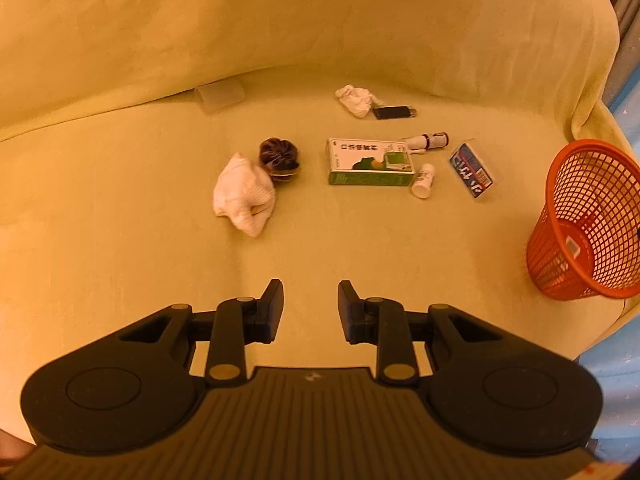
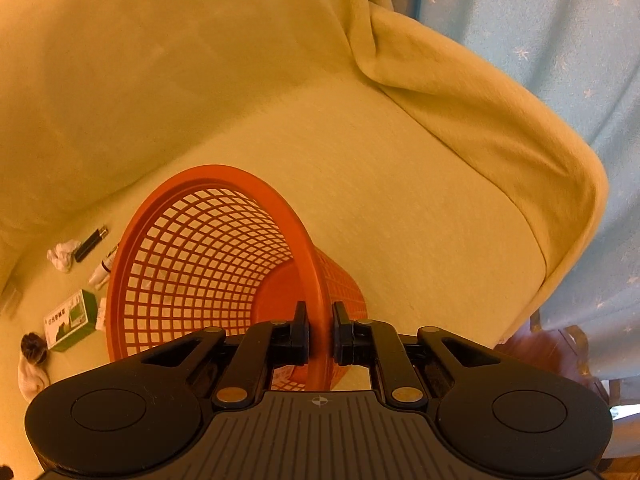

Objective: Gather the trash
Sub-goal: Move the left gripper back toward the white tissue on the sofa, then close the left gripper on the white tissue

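Listing items on the yellow-covered sofa seat (image 1: pixel 360 240), each placed relative to the orange mesh basket (image 1: pixel 588 220).

- Basket: at the seat's right end, tilted, mouth turned toward the litter. Right gripper (image 2: pixel 320 330) is clamped on its rim, one finger inside and one outside.
- Blue packet (image 1: pixel 471 170): nearest the basket, just left of it.
- Small white bottle (image 1: pixel 423 180) and tube (image 1: pixel 428 141): next leftward, close together.
- Green and white box (image 1: pixel 370 162): left of the bottle, lying flat, long axis running toward the basket.
- Black lighter-like item (image 1: pixel 394 112) and small crumpled tissue (image 1: pixel 356 99): behind the box, nearer the backrest.
- Large crumpled tissue (image 1: pixel 244 198) touching a dark round wrapper (image 1: pixel 279 156): farthest from the basket.
- Clear plastic case (image 1: pixel 219 96): at the backrest crease; whether it is trash cannot be told.
- Left gripper (image 1: pixel 310 308): empty, fingers parted, hovering over bare seat.

Judgement: nothing collected yet. The large tissue lies ahead and slightly left of the left gripper, the freer and nearer tool; any pickup must then travel right to the basket.
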### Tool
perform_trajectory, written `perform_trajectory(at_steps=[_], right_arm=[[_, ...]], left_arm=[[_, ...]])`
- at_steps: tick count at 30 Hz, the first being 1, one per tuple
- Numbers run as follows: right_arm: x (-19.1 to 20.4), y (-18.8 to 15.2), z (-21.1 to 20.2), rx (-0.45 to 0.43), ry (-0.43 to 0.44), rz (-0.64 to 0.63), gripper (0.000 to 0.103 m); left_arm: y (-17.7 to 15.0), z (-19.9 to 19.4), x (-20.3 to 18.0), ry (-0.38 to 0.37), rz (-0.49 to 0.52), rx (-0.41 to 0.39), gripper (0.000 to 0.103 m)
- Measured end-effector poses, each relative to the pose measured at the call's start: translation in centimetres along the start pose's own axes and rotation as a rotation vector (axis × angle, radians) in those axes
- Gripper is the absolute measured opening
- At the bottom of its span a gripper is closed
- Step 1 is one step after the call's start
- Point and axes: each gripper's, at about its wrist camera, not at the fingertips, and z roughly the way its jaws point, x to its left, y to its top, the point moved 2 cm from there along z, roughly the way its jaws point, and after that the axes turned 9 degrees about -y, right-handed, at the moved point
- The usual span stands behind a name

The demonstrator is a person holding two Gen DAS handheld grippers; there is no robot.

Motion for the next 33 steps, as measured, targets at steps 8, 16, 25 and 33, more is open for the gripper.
perform_trajectory(at_steps=[8, 16, 25, 33], right_arm=[[1.8, 2.6, -0.8, -0.006, 0.012, -0.009, 0.007], [3.7, 3.1, -0.6, -0.043, -0.05, -0.07, 0.007], [4.9, 3.6, 0.1, -0.041, -0.09, -0.063, 0.007], [5.7, 4.4, 0.6, -0.044, -0.136, -0.055, 0.007]], left_arm=[[0.8, -0.2, 1.1, 0.018, -0.005, -0.005, 0.024], [1.7, 3.3, 2.0, 0.027, 0.004, 0.013, 0.025], [3.1, 10.1, 3.6, 0.117, 0.088, 0.07, 0.028], [5.5, 14.7, 5.4, 0.118, 0.128, 0.058, 0.028]])
